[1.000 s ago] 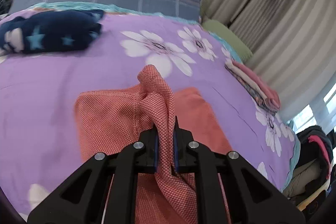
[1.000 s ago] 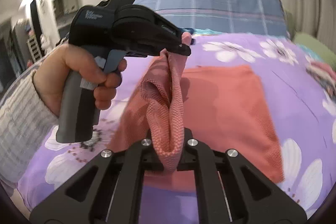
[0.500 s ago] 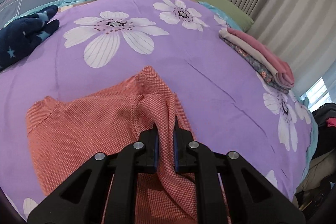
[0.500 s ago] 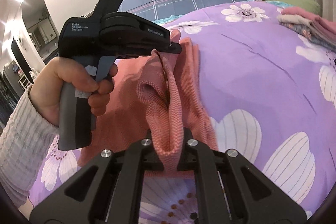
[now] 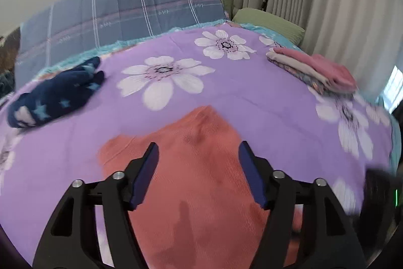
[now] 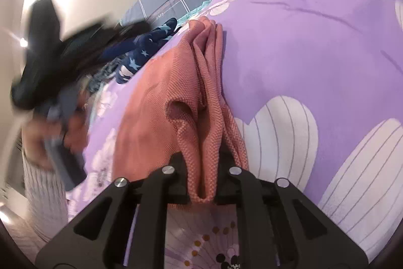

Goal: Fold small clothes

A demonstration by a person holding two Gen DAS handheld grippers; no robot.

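Item: small coral-red garment (image 5: pixel 201 168), waffle-knit weave. It lies folded on my bed's purple flowered cover (image 5: pixel 264 102), mostly flat, one corner pointing toward the pillows. Near edge: a bunched fold of it (image 6: pixel 201 163) stands gathered between my right tongs (image 6: pixel 201 183), pinched there. The far edge looks ridged into pleats, though blur makes that uncertain.

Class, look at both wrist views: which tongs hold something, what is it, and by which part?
The right tongs pinch a bunched fold of the orange cloth at its near edge. The left tongs, just opened, hold nothing.
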